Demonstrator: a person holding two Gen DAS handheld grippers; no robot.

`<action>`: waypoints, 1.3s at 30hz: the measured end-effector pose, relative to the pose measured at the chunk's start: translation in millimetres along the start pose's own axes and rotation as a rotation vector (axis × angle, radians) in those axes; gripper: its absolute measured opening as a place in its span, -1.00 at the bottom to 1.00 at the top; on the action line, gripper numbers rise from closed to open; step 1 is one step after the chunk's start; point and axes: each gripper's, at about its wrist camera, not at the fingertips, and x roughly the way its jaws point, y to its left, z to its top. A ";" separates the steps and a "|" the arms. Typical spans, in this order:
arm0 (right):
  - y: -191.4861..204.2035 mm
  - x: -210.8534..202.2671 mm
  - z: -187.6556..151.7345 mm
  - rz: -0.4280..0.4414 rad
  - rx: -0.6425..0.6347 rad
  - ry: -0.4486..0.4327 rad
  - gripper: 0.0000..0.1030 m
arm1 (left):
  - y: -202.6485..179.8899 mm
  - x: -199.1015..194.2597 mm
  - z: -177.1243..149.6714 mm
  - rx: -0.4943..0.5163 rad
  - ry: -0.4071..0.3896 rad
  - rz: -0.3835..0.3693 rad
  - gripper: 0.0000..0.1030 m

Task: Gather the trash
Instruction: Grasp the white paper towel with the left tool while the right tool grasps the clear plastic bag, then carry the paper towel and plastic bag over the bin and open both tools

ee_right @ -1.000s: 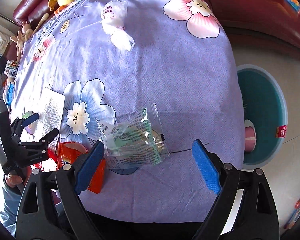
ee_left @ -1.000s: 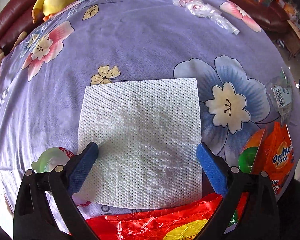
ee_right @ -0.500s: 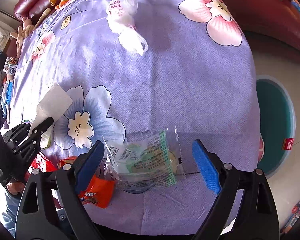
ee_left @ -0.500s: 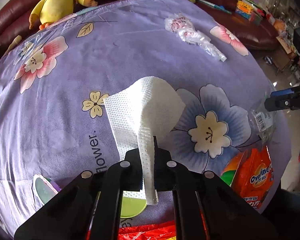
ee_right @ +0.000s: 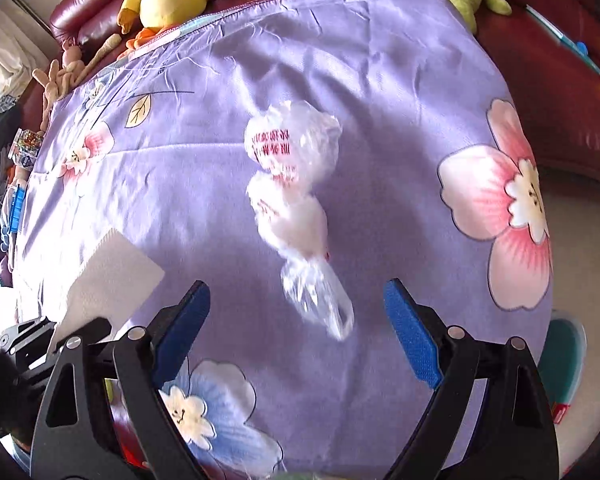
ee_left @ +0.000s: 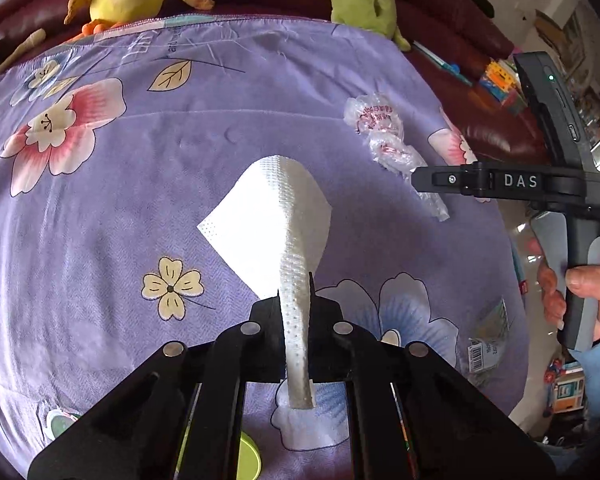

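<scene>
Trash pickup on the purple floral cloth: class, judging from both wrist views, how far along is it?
Early stage. Nothing visibly binned yet. In hand: the left gripper has its jaws shut on the white paper towel, lifted off the cloth. The right gripper, jaws open, hovers over the crumpled clear plastic bag. Left: that bag and a barcoded clear wrapper at the cloth's edge.

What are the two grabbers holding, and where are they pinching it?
The left gripper pinches the white paper towel at a bunched fold near its edge. The right gripper is open, holding nothing.
</scene>
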 end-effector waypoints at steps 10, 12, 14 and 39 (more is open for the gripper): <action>3.4 22.5 5.6 0.000 0.002 -0.019 -0.50 | -10.6 5.4 4.1 0.016 0.013 0.022 -0.87; 0.3 10.0 -0.6 0.010 0.012 -0.037 -0.50 | -15.8 2.6 3.9 0.023 0.009 0.023 -0.87; -5.1 -5.5 -6.1 0.019 0.028 -0.059 -0.50 | -22.8 -1.4 3.7 0.032 0.003 0.024 -0.87; -153.0 -172.3 -164.3 0.013 0.226 -0.227 -0.49 | -237.6 -25.1 -22.9 0.350 0.000 -0.094 -0.86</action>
